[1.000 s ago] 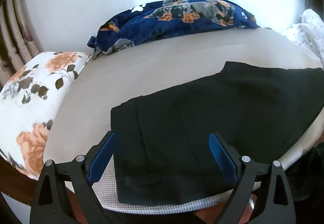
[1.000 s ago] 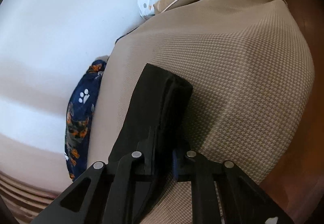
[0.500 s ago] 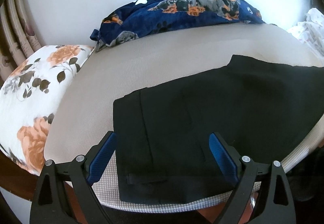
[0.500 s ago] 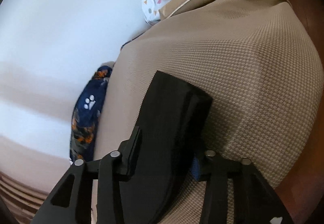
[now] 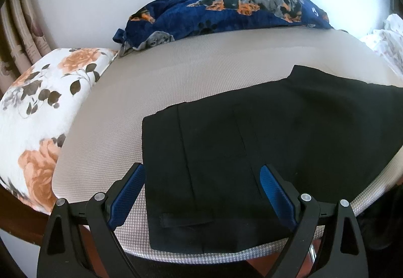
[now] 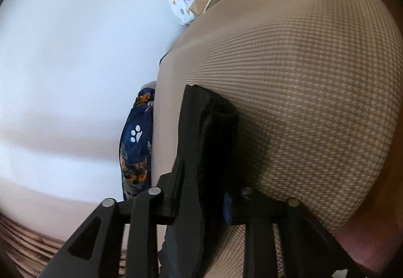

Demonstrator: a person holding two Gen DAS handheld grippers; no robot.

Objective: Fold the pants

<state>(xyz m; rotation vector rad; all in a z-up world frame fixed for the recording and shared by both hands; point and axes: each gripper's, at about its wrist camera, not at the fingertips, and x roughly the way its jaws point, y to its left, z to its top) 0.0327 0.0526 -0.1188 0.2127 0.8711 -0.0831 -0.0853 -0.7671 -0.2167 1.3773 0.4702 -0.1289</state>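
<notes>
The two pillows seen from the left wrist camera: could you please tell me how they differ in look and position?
The floral pillow is white with orange roses and dark leaves; the navy pillow is dark blue with dogs and paw prints. The floral pillow lies at the mattress's left end; the navy pillow lies along its far edge, against the wall. Both rest beside the mattress, clear of the black pants.

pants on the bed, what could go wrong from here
1. The right gripper is opening with a bunched fold of the pants between its jaws; released from here, that fold may land crooked.
2. The pants' near edge lies close to the mattress edge, so a tug could drag them off.
3. The left gripper, open above the waistband, could pinch only the top layer.
</notes>
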